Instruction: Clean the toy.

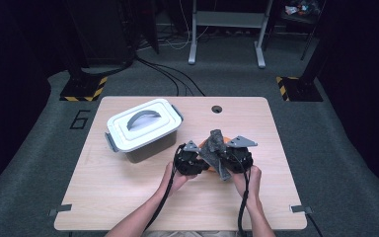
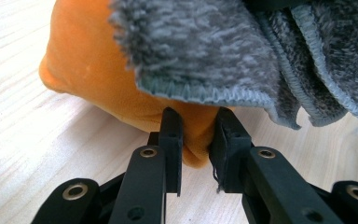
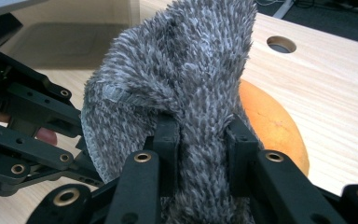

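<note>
Left gripper [image 2: 196, 135] pinches the orange cloth [image 2: 102, 70], right gripper [image 3: 200, 140] the grey cloth [image 3: 177, 60]; thin pinches could slip.

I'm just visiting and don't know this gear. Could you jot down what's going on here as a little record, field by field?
Setting: wooden table, person seated at its near side
Left gripper: jaws pinching a fold of the orange cloth
Right gripper: jaws clamped on the grey fluffy towel, holding it up
Towel and cloth: towel drapes over the orange cloth
Storage box: white lid shut, grey handle, left of the grippers
Table hole: near the far edge
</note>
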`<state>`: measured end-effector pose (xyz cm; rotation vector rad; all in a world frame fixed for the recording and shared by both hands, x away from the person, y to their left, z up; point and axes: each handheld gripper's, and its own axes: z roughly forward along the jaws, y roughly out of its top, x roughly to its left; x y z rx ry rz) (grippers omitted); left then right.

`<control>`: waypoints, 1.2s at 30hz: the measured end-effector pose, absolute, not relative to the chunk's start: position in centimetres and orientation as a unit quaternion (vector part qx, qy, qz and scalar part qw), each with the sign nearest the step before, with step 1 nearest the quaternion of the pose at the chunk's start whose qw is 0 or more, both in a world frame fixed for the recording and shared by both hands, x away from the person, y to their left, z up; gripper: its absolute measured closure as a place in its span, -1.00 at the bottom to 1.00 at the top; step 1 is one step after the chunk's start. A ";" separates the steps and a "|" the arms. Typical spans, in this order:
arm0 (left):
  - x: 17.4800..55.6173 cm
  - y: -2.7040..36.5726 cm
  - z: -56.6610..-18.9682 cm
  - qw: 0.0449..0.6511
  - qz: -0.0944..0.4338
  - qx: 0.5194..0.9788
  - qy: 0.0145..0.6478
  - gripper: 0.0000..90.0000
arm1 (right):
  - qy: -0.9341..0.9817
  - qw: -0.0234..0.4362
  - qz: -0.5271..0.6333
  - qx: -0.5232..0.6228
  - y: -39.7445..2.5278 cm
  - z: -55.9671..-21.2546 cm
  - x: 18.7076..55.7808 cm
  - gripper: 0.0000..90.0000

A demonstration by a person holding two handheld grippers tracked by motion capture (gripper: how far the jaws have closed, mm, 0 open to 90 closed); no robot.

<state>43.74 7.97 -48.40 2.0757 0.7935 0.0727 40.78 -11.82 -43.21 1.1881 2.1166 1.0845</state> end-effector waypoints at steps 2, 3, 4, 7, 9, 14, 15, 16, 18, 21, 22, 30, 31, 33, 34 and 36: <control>43.7 8.0 -48.5 0.444 0.031 0.836 0.321 0.67 | 0.773 0.241 0.395 0.434 -11.9 -43.3 40.8 0.56; 43.7 8.0 -48.5 0.445 0.030 0.835 0.321 0.67 | 0.773 0.241 0.394 0.434 -11.9 -43.3 40.8 0.56; 43.7 8.1 -48.4 0.443 0.031 0.838 0.318 0.67 | 0.773 0.244 0.393 0.434 -12.0 -43.3 40.8 0.56; 43.7 8.2 -48.5 0.446 0.031 0.834 0.324 0.67 | 0.772 0.243 0.394 0.435 -12.3 -43.4 40.8 0.56; 43.8 8.3 -48.5 0.447 0.027 0.833 0.325 0.67 | 0.769 0.240 0.395 0.440 -12.4 -43.4 40.8 0.56; 43.9 8.5 -48.6 0.450 0.029 0.829 0.330 0.67 | 0.765 0.242 0.396 0.445 -13.2 -43.6 40.8 0.56; 43.9 8.5 -48.6 0.452 0.026 0.828 0.332 0.67 | 0.764 0.243 0.397 0.447 -13.4 -43.7 40.9 0.56; 43.9 8.5 -48.6 0.453 0.029 0.827 0.332 0.67 | 0.762 0.242 0.396 0.451 -13.7 -43.8 40.9 0.56; 43.9 8.5 -48.6 0.454 0.028 0.826 0.334 0.67 | 0.759 0.245 0.393 0.458 -14.3 -44.0 40.9 0.56; 43.9 8.6 -48.7 0.456 0.031 0.824 0.334 0.67 | 0.753 0.246 0.390 0.470 -15.3 -44.3 41.1 0.55; 43.9 8.6 -48.7 0.457 0.031 0.823 0.336 0.67 | 0.750 0.245 0.387 0.476 -15.6 -44.4 41.1 0.55; 44.1 8.7 -48.8 0.456 0.028 0.823 0.337 0.67 | 0.731 0.225 0.369 0.529 -18.6 -46.8 42.6 0.54; 44.1 8.7 -48.9 0.456 0.028 0.823 0.336 0.67 | 0.730 0.219 0.367 0.534 -18.8 -47.0 42.8 0.54; 44.1 8.7 -48.9 0.456 0.027 0.823 0.337 0.67 | 0.728 0.216 0.365 0.538 -19.1 -47.3 43.0 0.54; 44.1 8.7 -48.9 0.455 0.031 0.825 0.335 0.67 | 0.726 0.214 0.367 0.541 -19.1 -47.3 43.0 0.53; 44.0 8.6 -48.8 0.453 0.032 0.828 0.329 0.66 | 0.723 0.216 0.373 0.540 -19.1 -47.1 42.8 0.53</control>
